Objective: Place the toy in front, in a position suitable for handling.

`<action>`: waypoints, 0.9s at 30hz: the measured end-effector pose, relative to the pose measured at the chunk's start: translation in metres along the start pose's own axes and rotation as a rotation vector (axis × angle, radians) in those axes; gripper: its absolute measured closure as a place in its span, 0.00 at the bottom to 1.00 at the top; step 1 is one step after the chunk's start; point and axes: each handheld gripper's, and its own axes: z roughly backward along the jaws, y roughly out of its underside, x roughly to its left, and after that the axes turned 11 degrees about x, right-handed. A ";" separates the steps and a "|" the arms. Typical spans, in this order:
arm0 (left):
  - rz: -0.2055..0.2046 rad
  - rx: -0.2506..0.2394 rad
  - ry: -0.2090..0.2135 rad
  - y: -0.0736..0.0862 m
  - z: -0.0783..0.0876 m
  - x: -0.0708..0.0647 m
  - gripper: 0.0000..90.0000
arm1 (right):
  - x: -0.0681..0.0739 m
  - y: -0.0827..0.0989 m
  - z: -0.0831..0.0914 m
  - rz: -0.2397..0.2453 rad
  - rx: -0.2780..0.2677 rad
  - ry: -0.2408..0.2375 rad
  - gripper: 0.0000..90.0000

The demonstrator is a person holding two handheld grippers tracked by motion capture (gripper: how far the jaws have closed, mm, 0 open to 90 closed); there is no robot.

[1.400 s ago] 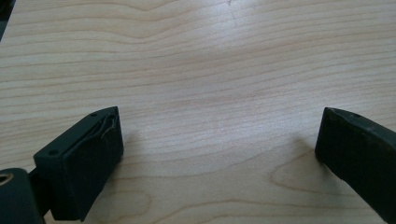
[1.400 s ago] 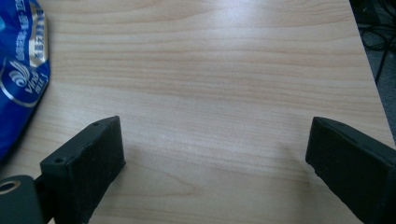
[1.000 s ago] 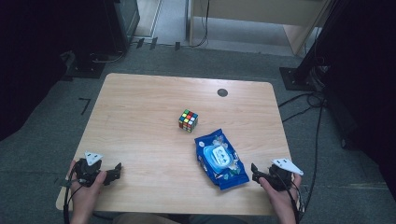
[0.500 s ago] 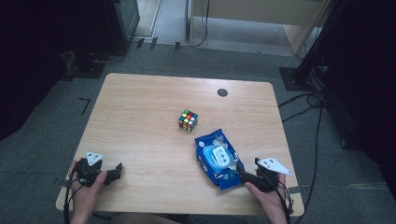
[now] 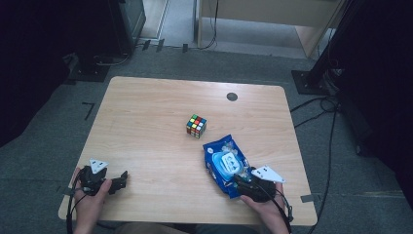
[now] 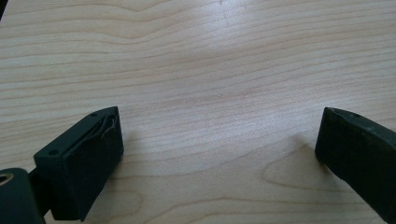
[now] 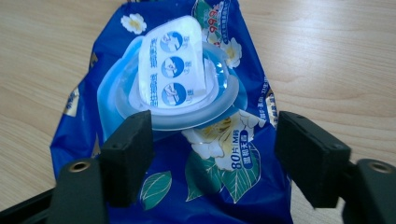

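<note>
A blue pack of wet wipes (image 5: 225, 163) with a white flip lid lies at the front right of the wooden table (image 5: 146, 112). My right gripper (image 5: 239, 181) is at its near end. In the right gripper view the jaws straddle the pack (image 7: 205, 158). The left jaw is by the lid's rim and the right jaw is at the pack's edge. My right gripper (image 7: 212, 135) has just been closing but stands open, with its pads off the pack. My left gripper (image 5: 122, 178) rests open at the front left, with bare wood between its jaws (image 6: 219, 135).
A colourful puzzle cube (image 5: 196, 126) sits near the table's middle, just beyond the pack. A small dark round cap (image 5: 232, 96) is set into the tabletop at the back. Dark stands and cables ring the table on the grey floor.
My right gripper has slid left from the table's right front corner onto the near end of the wipes pack. The left gripper has stayed put.
</note>
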 end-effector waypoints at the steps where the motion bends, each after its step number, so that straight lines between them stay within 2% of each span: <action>1: 0.000 0.000 0.000 0.000 0.000 0.000 0.01 | 0.001 0.000 -0.001 0.007 0.002 0.004 0.29; 4: 0.000 0.000 0.000 0.000 0.000 0.000 0.01 | 0.001 0.000 -0.002 0.016 0.005 0.018 0.28; 6: -0.002 0.000 0.001 0.000 0.000 0.000 0.01 | 0.000 0.001 -0.005 0.032 0.015 0.068 0.29; 7: -0.002 0.000 0.001 0.000 0.000 0.000 0.01 | -0.002 0.003 -0.008 0.029 0.035 0.114 0.28; 8: -0.002 0.000 0.001 0.000 0.000 0.000 0.01 | -0.003 0.003 -0.009 0.019 0.044 0.122 0.25; 9: -0.002 -0.001 0.002 0.000 0.000 0.000 0.01 | -0.007 0.004 -0.010 -0.007 0.046 0.110 0.24; 11: -0.003 0.000 0.002 0.000 0.000 0.000 0.01 | -0.010 0.004 -0.010 -0.021 0.042 0.109 0.24; 12: -0.004 0.000 0.002 0.000 0.000 0.000 0.01 | -0.014 0.004 -0.010 -0.047 0.040 0.152 0.24; 13: -0.004 0.000 0.002 0.000 0.000 0.000 0.01 | -0.017 0.005 -0.011 -0.059 0.038 0.173 0.24; 14: -0.004 0.000 0.002 0.000 0.000 0.000 0.01 | -0.017 0.005 -0.011 -0.059 0.038 0.173 0.24; 15: -0.003 0.000 0.003 0.000 0.000 0.000 0.01 | -0.022 0.006 -0.011 -0.083 0.034 0.201 0.24; 16: -0.003 0.000 0.003 0.000 0.000 0.000 0.01 | -0.023 0.006 -0.011 -0.093 0.033 0.207 0.24; 19: -0.003 -0.001 0.004 0.000 0.000 0.000 0.01 | -0.030 0.007 -0.010 -0.132 0.028 0.267 0.23; 20: -0.003 -0.001 0.004 0.000 0.000 0.000 0.01 | -0.030 0.007 -0.010 -0.132 0.028 0.267 0.23; 21: -0.003 0.000 0.003 0.000 0.000 0.000 0.01 | -0.034 0.007 -0.008 -0.169 0.012 0.338 0.24; 22: -0.003 0.000 0.003 0.000 0.000 0.000 0.01 | -0.036 0.007 -0.008 -0.175 0.008 0.352 0.24; 23: -0.003 0.000 0.004 0.000 0.000 0.000 0.01 | -0.036 0.007 -0.008 -0.175 0.008 0.352 0.24; 24: -0.003 0.000 0.003 0.000 0.000 0.000 0.01 | -0.038 0.007 -0.005 -0.202 -0.002 0.371 0.24; 25: -0.003 0.000 0.003 0.000 0.000 0.000 0.01 | -0.039 0.007 -0.002 -0.218 -0.014 0.364 0.24; 26: -0.003 -0.001 0.003 0.000 0.000 0.000 0.01 | -0.038 0.006 0.003 -0.221 -0.040 0.342 0.24; 27: -0.003 0.000 0.003 0.000 0.000 0.000 0.01 | -0.034 0.004 0.010 -0.202 -0.076 0.288 0.24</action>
